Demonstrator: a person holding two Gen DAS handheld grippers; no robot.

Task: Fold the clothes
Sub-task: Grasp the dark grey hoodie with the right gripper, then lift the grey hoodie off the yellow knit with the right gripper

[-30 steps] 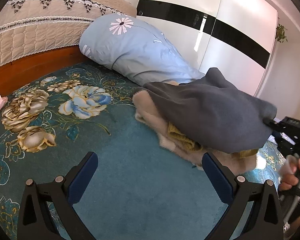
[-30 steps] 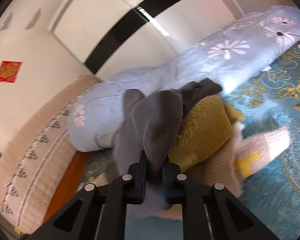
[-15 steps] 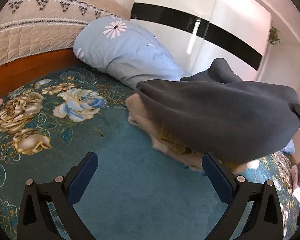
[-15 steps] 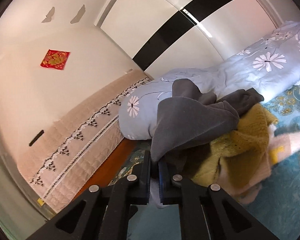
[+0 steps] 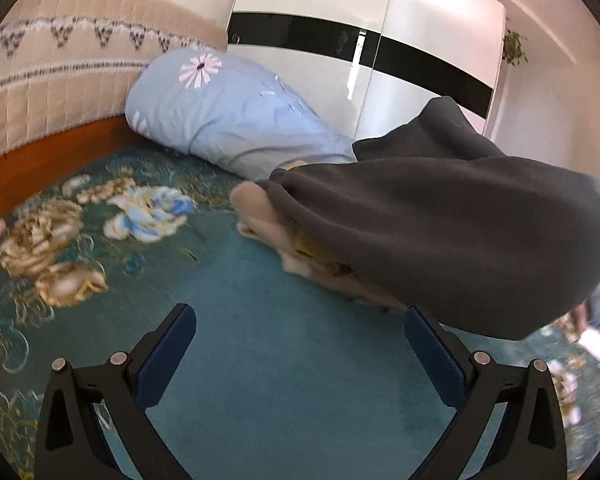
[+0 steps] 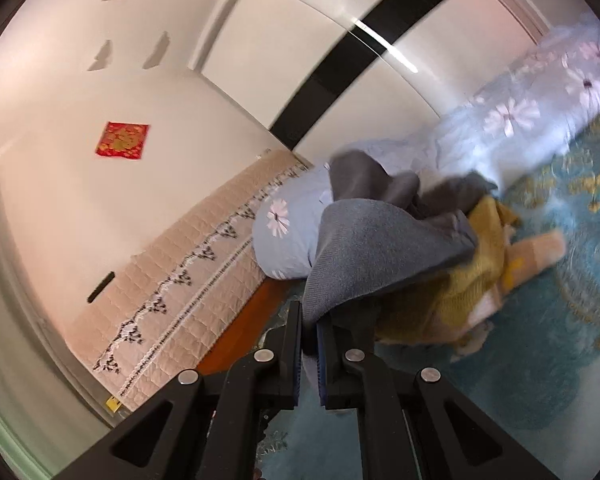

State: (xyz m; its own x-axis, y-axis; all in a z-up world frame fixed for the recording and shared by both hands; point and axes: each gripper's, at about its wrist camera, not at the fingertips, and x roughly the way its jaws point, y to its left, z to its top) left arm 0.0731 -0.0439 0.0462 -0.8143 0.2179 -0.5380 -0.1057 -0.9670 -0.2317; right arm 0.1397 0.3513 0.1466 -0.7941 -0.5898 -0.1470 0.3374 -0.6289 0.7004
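The right tool, clenched on the grey garment, has lifted it higher off the clothes pile beside the blue pillow, freeing it for folding; the left tool hovers spread, empty.

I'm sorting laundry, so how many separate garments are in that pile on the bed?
3 visible: a grey garment on top, pinched by the right gripper; a mustard knit under it; a beige fuzzy garment at the bottom on the teal bedspread. More may be hidden underneath.
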